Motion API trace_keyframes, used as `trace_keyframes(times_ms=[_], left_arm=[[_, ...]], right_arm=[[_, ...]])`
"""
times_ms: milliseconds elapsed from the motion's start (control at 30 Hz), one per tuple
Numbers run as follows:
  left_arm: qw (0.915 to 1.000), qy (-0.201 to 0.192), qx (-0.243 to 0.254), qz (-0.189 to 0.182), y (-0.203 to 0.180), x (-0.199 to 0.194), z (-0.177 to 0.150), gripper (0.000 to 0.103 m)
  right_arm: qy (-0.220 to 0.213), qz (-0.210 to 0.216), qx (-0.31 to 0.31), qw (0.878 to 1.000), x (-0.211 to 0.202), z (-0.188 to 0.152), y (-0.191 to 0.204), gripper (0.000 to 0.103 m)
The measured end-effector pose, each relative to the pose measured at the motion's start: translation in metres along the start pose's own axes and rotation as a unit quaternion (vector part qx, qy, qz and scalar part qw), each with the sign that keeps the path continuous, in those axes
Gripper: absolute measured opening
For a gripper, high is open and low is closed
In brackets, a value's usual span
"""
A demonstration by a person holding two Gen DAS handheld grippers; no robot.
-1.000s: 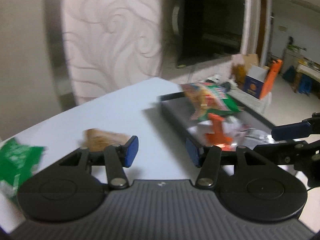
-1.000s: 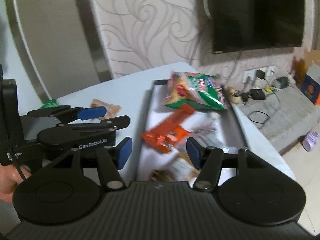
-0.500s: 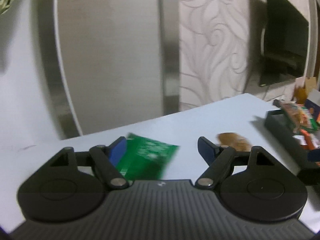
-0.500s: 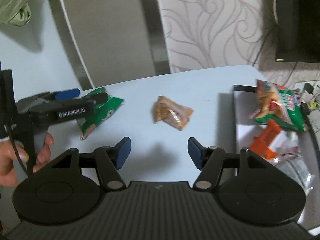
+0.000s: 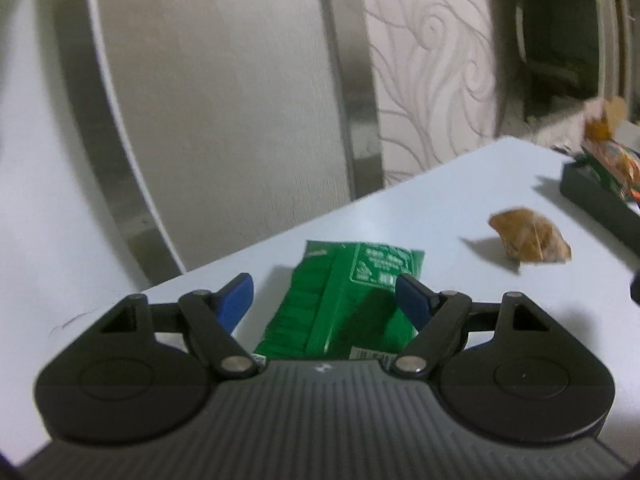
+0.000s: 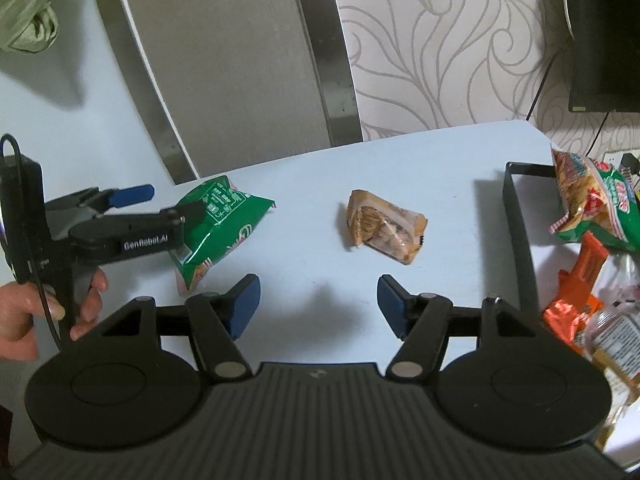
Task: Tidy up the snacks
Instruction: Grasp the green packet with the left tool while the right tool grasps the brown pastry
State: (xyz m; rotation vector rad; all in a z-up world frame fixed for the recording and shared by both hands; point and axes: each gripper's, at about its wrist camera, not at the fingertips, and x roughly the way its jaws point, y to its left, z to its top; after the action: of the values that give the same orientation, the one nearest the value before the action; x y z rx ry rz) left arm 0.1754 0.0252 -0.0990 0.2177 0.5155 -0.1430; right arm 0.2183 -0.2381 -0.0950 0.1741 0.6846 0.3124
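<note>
A green snack packet (image 5: 348,296) (image 6: 224,220) lies flat on the white table. My left gripper (image 5: 322,284) (image 6: 172,201) hangs over it, open, with the packet between its fingers and no pad pressing on it. A brown biscuit packet (image 6: 384,228) (image 5: 528,240) lies further right, in the middle of the table. Short of that packet my right gripper (image 6: 318,288) stands open with only bare table between its fingers. The black tray (image 6: 518,220) (image 5: 592,196) at the right holds a red-and-green chips bag (image 6: 592,204), an orange bar (image 6: 580,280) and other wrappers.
A person's hand (image 6: 24,320) grips the left tool's handle at the left edge. Behind the table's far edge are a grey wall panel and patterned wallpaper. A dark TV (image 6: 604,32) hangs at the upper right.
Both views swung left, from the tray to the loose packets. The left gripper's jaws widened and it closed in on the green packet, which now lies between its fingers. The right gripper faces the brown packet.
</note>
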Motion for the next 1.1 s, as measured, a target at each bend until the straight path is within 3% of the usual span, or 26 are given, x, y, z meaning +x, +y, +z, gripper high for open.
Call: trace_keyframes(times_ms=[133,200,267,533,633,867,1000,1100], left_arm=[[0.9986,0.009,0.032,-0.041,-0.002,0.013,-0.004,0.08],[0.998,0.013,0.045,-0.042,-0.006,0.02,-0.006,0.09],[0.9973,0.027,0.048,-0.047,-0.008,0.028,-0.009,0.092],[0.997,0.057,-0.013,-0.051,-0.001,0.042,-0.016,0.092],[0.9949,0.065,-0.036,-0.069,0.0,0.04,-0.016,0.09],[0.9949,0.062,-0.042,-0.068,-0.014,0.032,-0.018,0.09],[0.9944,0.063,-0.045,-0.072,-0.013,0.033,-0.019,0.09],[0.9943,0.063,-0.047,-0.072,-0.012,0.034,-0.019,0.09]], right_arm=[[0.003,-0.008,0.008,1.0,0.006,-0.001,0.006,0.07],[0.004,-0.014,0.01,1.0,0.006,-0.001,0.008,0.07],[0.006,-0.022,0.013,1.0,0.006,-0.002,0.008,0.07],[0.013,-0.047,0.009,0.999,0.012,0.001,0.005,0.07],[0.016,-0.054,0.001,0.998,0.02,0.008,0.001,0.07],[0.011,-0.064,0.026,0.998,0.049,0.034,-0.018,0.07],[0.006,-0.084,0.05,0.995,0.063,0.04,-0.028,0.082],[0.0,-0.088,0.043,0.995,0.07,0.042,-0.029,0.085]])
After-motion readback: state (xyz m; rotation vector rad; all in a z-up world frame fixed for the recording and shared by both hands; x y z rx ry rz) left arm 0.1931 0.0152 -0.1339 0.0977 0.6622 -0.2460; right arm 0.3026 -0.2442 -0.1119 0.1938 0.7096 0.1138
